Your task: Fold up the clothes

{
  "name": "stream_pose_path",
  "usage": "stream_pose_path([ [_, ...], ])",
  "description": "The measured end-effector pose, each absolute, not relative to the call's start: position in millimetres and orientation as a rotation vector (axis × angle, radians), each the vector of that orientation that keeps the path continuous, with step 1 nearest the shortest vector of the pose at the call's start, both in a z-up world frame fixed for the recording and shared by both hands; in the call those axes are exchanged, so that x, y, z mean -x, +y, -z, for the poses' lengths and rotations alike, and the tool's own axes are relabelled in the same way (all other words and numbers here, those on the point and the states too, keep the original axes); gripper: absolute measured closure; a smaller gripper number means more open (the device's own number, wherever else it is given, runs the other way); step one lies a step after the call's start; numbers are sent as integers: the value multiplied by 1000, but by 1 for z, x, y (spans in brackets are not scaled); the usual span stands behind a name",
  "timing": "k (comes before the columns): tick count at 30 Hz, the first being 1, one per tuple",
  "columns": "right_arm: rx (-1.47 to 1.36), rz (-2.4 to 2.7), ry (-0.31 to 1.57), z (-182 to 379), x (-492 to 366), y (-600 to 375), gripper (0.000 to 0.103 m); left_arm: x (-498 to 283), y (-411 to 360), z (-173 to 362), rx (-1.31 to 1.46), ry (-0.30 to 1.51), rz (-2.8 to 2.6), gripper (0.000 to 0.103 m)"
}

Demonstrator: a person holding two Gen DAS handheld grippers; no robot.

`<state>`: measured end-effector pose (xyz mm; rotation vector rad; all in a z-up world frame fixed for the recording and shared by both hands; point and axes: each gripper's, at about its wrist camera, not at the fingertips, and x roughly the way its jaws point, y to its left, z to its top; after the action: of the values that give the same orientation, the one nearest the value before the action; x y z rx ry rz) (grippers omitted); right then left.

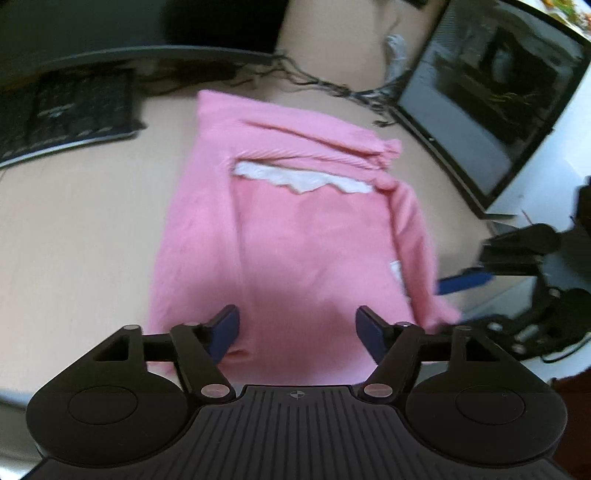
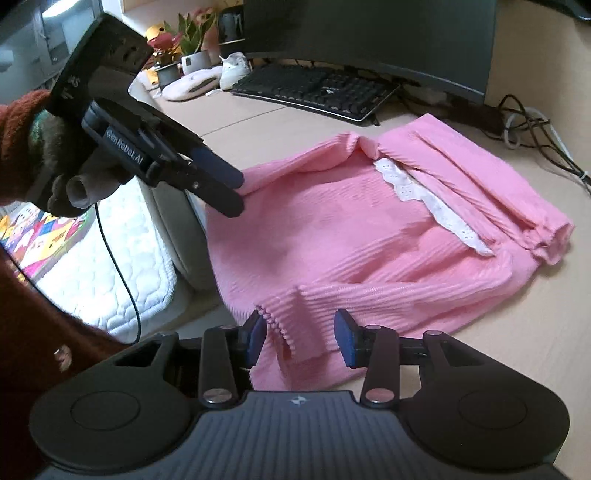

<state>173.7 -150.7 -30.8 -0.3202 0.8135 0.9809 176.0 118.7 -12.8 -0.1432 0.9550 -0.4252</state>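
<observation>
Pink garment (image 2: 369, 229), one piece with a white lace trim (image 2: 424, 195), lies on the table (image 2: 535, 295) ahead of both tongs. Left tongs (image 1: 297, 332) are spread above it; right tongs (image 2: 299, 336) are spread around its ribbed hem.

a pale wooden counter (image 2: 498, 325) carries a pink garment (image 2: 369, 236), a black keyboard (image 2: 314, 90), a monitor (image 2: 369, 33) and tangled cables (image 2: 532, 122).
</observation>
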Motion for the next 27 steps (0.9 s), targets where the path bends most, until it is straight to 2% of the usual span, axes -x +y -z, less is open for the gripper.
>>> stream_pose_path([
  [3,305,-1045,814,32,-172,-137,62,-181,115,10,142,951,444,25],
  [7,193,-1059,925,47,-187,-132,54,-188,111,7,141,945,470,24],
  [9,105,-1074,960,49,-193,-135,46,-192,110,11,156,968,476,24],
  [15,93,-1147,861,13,-189,-155,35,-192,106,36,192,1097,513,22],
  [19,7,-959,794,-7,-219,-190,29,-190,103,16,194,1075,598,18],
  [22,-62,-770,755,-16,-247,-217,29,-198,104,-13,233,991,671,9],
  [24,-111,-643,749,-14,-267,-231,32,-212,108,-30,244,918,673,8],
  [25,-133,-589,748,-12,-275,-236,41,-219,109,-39,249,882,672,8],
  [27,-196,-504,773,-3,-296,-239,54,-242,114,-44,236,833,630,9],
])
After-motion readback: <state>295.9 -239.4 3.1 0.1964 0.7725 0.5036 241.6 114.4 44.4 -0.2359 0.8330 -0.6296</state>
